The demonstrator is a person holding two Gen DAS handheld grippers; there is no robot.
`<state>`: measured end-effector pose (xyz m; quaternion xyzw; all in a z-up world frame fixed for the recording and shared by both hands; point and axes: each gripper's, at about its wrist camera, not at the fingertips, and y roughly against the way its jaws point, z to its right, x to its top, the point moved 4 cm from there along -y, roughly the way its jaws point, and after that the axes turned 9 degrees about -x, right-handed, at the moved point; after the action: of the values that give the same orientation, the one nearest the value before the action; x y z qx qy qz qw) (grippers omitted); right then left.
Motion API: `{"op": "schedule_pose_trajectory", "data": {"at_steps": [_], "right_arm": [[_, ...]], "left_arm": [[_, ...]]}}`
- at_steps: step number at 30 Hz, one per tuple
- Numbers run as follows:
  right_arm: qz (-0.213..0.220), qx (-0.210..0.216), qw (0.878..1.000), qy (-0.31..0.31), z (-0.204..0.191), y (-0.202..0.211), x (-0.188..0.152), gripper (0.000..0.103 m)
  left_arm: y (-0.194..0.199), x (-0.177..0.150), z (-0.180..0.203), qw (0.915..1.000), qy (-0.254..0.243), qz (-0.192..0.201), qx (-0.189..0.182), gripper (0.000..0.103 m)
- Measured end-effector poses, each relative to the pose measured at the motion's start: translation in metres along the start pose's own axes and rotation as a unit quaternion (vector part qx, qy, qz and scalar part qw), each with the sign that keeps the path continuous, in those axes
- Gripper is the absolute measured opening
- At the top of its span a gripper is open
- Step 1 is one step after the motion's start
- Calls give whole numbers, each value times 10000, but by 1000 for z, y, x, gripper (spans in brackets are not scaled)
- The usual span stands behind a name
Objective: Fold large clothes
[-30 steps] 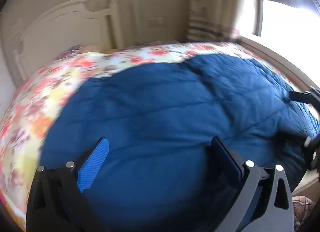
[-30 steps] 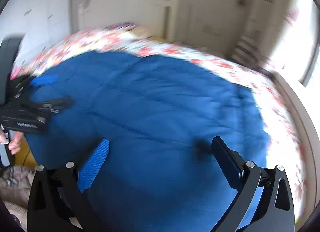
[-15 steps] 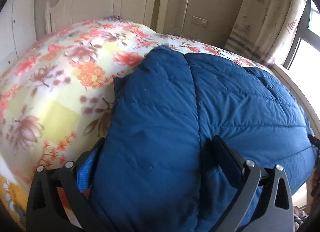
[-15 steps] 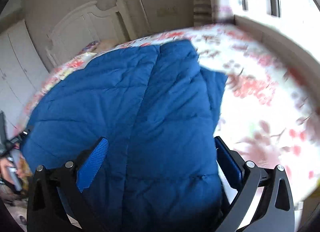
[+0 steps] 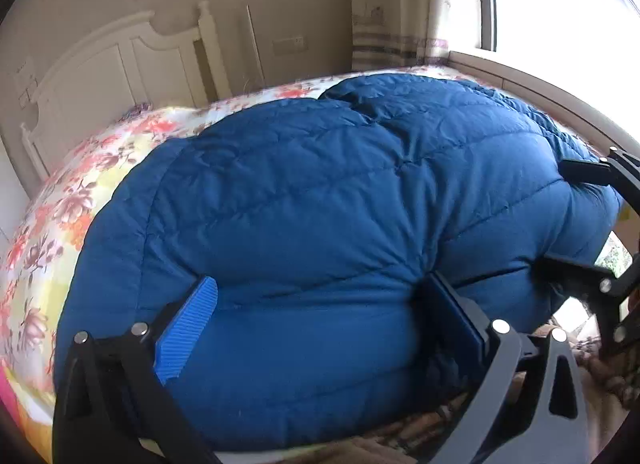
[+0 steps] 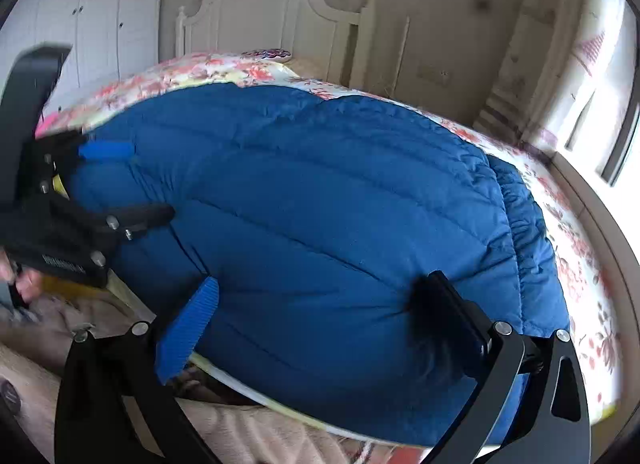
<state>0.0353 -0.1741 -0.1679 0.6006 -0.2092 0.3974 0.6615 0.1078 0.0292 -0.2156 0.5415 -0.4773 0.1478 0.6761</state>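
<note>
A large blue quilted down jacket point(image 5: 320, 200) lies spread over the bed, and it also fills the right wrist view point(image 6: 328, 200). My left gripper point(image 5: 320, 312) is open, its fingers straddling the jacket's near edge. My right gripper point(image 6: 324, 308) is open too, its fingers either side of the near edge further right. The right gripper shows at the right of the left wrist view point(image 5: 596, 224). The left gripper shows at the left of the right wrist view point(image 6: 116, 184).
The bed has a floral sheet point(image 5: 72, 200), also in the right wrist view point(image 6: 576, 248), and a white headboard point(image 6: 272, 12). A curtain and bright window point(image 5: 540, 4) stand to the right. White wardrobe doors point(image 6: 92, 16) are at the left. A beige blanket point(image 6: 240, 432) lies below.
Both grippers swung out to the jacket's sides and have come back to its near edge. The jacket now lies more bunched and rounded than a second ago.
</note>
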Motion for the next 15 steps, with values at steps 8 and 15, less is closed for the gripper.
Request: {"op": "schedule_pose_trajectory", "data": {"at_steps": [8, 15], "right_arm": [[-8, -282, 9950, -960, 63, 41, -11, 97], [-146, -327, 9909, -1300, 87, 17, -44, 94]], "left_arm": [[-1, -4, -8, 9999, 43, -58, -133, 101], [-1, -4, -7, 9998, 72, -59, -149, 101]]}}
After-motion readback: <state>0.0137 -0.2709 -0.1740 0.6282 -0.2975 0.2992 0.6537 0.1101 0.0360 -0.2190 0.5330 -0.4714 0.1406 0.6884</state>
